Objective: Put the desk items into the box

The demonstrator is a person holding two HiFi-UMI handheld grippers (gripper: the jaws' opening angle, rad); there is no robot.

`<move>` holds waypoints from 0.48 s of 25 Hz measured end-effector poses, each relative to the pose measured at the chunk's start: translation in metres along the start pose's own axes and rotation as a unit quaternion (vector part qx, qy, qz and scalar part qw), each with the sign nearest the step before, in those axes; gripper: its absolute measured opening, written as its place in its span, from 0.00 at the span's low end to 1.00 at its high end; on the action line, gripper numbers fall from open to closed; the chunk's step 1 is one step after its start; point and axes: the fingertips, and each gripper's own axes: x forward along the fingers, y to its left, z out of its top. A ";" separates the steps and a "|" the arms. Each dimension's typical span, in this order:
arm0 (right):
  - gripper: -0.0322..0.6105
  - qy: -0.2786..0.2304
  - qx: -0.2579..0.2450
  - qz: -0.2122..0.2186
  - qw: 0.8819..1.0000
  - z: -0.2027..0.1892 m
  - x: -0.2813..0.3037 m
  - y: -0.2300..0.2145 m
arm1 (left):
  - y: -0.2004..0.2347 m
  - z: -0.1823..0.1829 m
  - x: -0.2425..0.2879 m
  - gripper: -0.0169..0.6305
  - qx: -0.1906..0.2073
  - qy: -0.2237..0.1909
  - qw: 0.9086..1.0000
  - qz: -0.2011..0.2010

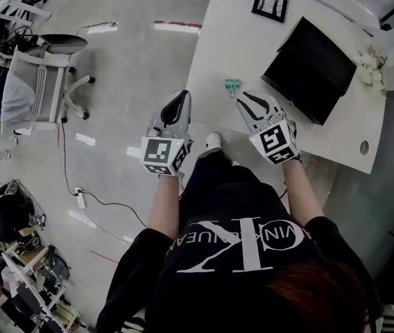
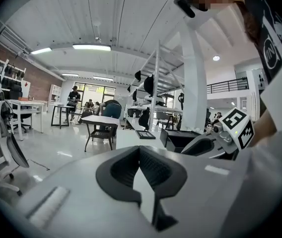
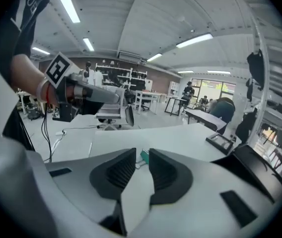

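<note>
A white desk (image 1: 218, 40) carries an open black box (image 1: 308, 71), a small green binder clip (image 1: 233, 85) and a black-framed picture (image 1: 270, 2). My left gripper (image 1: 177, 97) hangs over the floor just left of the desk's edge, jaws shut and empty; its own view shows the tips meeting (image 2: 140, 150). My right gripper (image 1: 247, 97) hovers at the desk's near edge, a little short of the clip. Its jaws (image 3: 142, 150) stand a narrow gap apart with nothing between them, and the clip (image 3: 144, 156) shows through the gap. The box (image 3: 260, 170) lies to its right.
An office chair (image 1: 51, 75) stands on the floor to the left, with a cable and power strip (image 1: 79, 198) nearby. A crumpled pale object (image 1: 370, 61) lies past the box. Shelving and clutter (image 1: 16, 255) line the left. Other desks and people are far off.
</note>
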 end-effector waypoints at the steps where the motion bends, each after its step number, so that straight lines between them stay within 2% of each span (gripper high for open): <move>1: 0.12 0.009 -0.014 -0.001 1.000 0.000 0.003 -0.001 | 0.002 -0.001 0.003 0.04 -0.001 0.002 1.000 -0.003; 5: 0.12 0.043 -0.067 -0.007 0.997 -0.002 0.017 -0.004 | 0.009 -0.006 0.013 0.04 -0.006 0.012 1.000 -0.012; 12: 0.12 0.078 -0.124 0.007 0.989 -0.006 0.035 0.000 | 0.013 -0.014 0.027 0.04 -0.025 0.022 0.999 -0.028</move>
